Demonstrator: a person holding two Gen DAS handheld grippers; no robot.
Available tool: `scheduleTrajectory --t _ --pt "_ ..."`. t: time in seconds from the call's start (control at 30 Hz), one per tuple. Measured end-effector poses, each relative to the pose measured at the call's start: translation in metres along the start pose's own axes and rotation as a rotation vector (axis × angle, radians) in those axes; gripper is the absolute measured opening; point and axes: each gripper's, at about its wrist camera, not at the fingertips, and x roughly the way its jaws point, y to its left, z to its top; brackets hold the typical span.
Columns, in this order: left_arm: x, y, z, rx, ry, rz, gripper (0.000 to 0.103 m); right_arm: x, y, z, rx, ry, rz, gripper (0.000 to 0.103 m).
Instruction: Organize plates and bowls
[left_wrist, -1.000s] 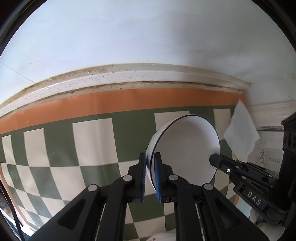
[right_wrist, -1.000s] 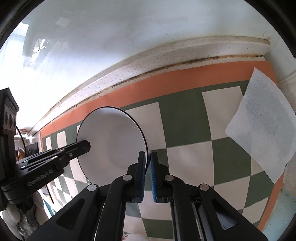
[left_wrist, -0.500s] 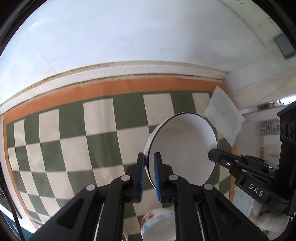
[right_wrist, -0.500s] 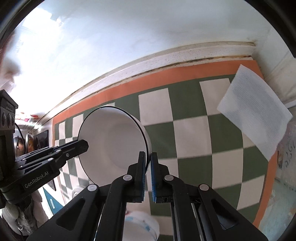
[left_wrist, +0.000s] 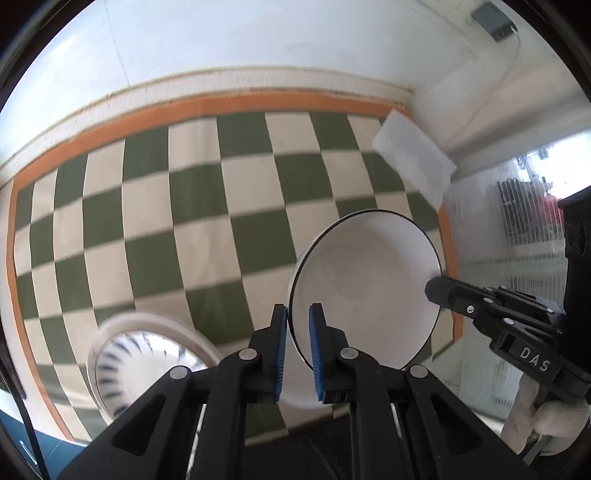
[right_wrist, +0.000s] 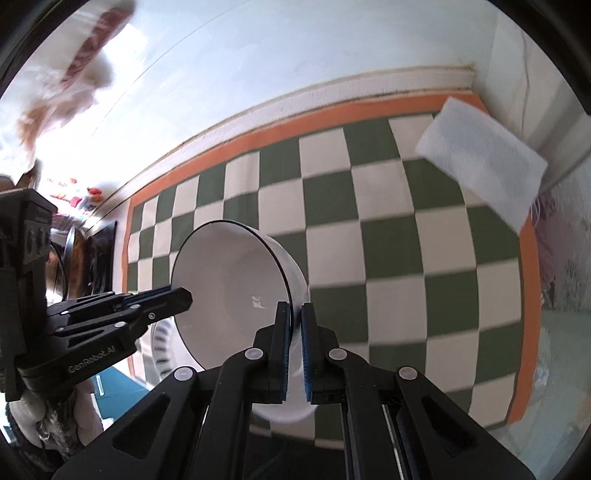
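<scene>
A white bowl (left_wrist: 365, 284) with a thin black rim hangs in the air above the green-and-white checked mat (left_wrist: 207, 206), held from both sides. My left gripper (left_wrist: 297, 314) is shut on its near rim. The right gripper (left_wrist: 434, 286) pinches the opposite rim at the right of that view. In the right wrist view the same bowl (right_wrist: 229, 291) fills the middle; my right gripper (right_wrist: 294, 312) is shut on its rim and the left gripper (right_wrist: 184, 295) clamps the far left edge. A striped bowl (left_wrist: 140, 362) sits on the mat below.
A white paper towel (right_wrist: 480, 162) lies at the mat's far right corner by the wall. The mat has an orange border (left_wrist: 236, 103). The striped bowl's edge (right_wrist: 162, 350) shows under the left gripper. A gloved hand (left_wrist: 546, 424) holds the right gripper.
Both grippers have carried the white bowl back from the wall and higher; much more of the mat now shows. The striped bowl has come into view below at the left.
</scene>
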Motion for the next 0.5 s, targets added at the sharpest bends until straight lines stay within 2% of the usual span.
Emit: scheduleTrajectory --t 0.3,0.5 --pt "0.038 0.016 -0.043 -0.037 0.1 0.024 0.009 0.021 0.003 -0.058 -0.005 0.06 0.022 0.007" --pt "0.056 0.015 -0.053 -0.038 0.136 0.042 0.009 0.045 -0.003 -0.071 0.002 0.107 0.014 0.007"
